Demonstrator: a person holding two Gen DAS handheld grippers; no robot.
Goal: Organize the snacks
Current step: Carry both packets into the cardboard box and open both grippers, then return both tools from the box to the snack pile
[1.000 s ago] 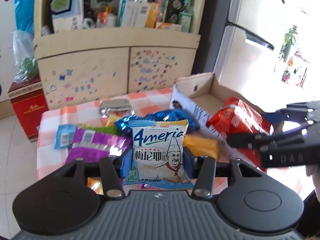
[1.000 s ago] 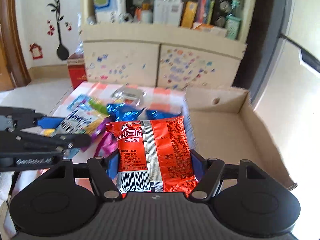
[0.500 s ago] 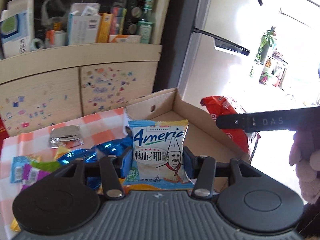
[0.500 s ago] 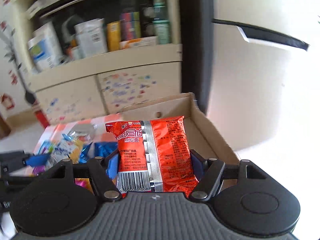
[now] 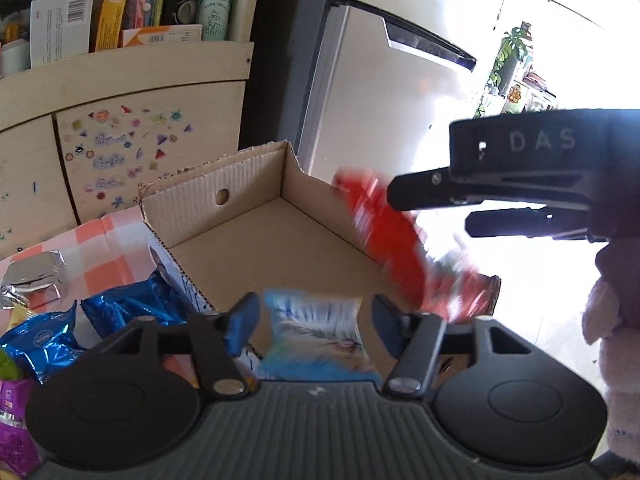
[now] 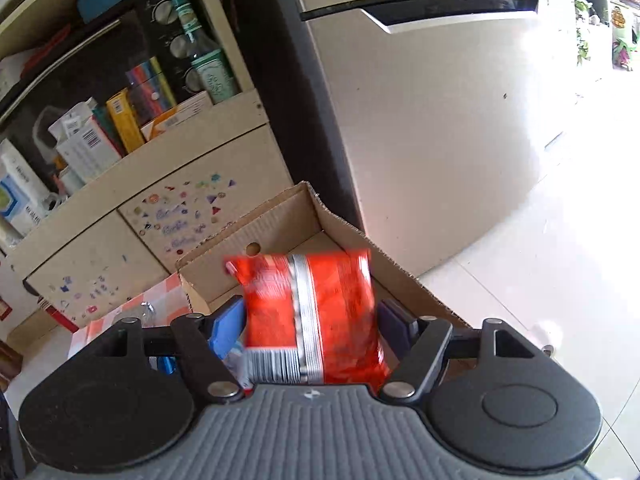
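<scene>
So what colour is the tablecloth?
Orange-and-white checks on the tablecloth, best seen in the left wrist view.

Above the cardboard box (image 5: 256, 248), both the white-blue snack packet (image 5: 316, 332) and the red snack packet (image 6: 312, 320) are motion-blurred, their print unreadable. Whether either packet touches the pads beside it cannot be told.

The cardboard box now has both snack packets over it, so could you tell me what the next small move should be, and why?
Probably draw both hand-held grippers back toward the table for more snacks. The left hand-held gripper has opened around the blurred white-and-blue packet, the right hand-held gripper around the blurred red packet, both over the cardboard box. Blue packets wait on the checked cloth.
</scene>
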